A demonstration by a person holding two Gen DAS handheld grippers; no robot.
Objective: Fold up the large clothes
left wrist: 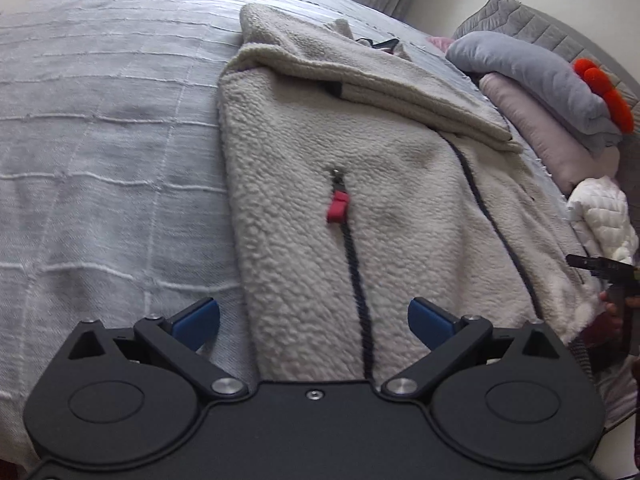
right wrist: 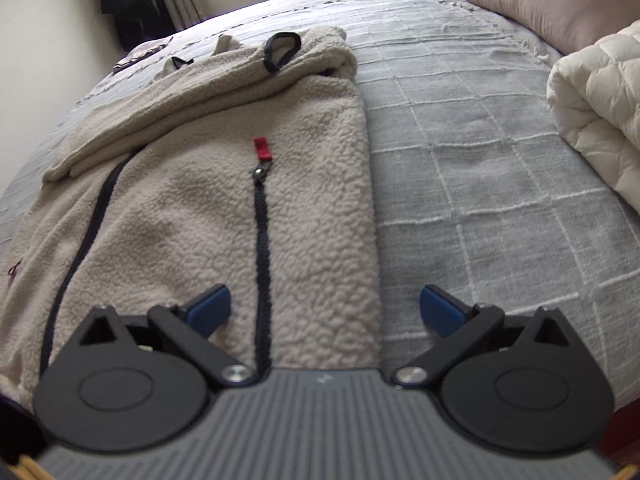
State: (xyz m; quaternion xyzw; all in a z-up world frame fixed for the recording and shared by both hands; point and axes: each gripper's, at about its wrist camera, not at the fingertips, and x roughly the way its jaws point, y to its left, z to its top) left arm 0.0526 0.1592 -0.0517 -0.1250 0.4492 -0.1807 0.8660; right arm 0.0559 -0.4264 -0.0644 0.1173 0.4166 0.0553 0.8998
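A cream fleece jacket (left wrist: 392, 208) lies partly folded on the bed, a sleeve laid across its upper part. It has dark zippers and a red zipper pull (left wrist: 337, 207). It also shows in the right wrist view (right wrist: 192, 208) with its red pull (right wrist: 263, 149) and a dark hanging loop (right wrist: 282, 53) at the collar. My left gripper (left wrist: 314, 316) is open and empty, just above the jacket's near hem. My right gripper (right wrist: 325, 307) is open and empty, over the jacket's near right edge. The right gripper's tip shows at the left wrist view's right edge (left wrist: 600, 268).
The grey checked bedspread (left wrist: 100, 152) covers the bed (right wrist: 480, 168). Pillows, pink (left wrist: 536, 120) and grey (left wrist: 532, 68), are stacked at the head. A white quilted jacket (right wrist: 600, 120) lies at the right. Dark clothes (right wrist: 132, 4) hang by the curtain.
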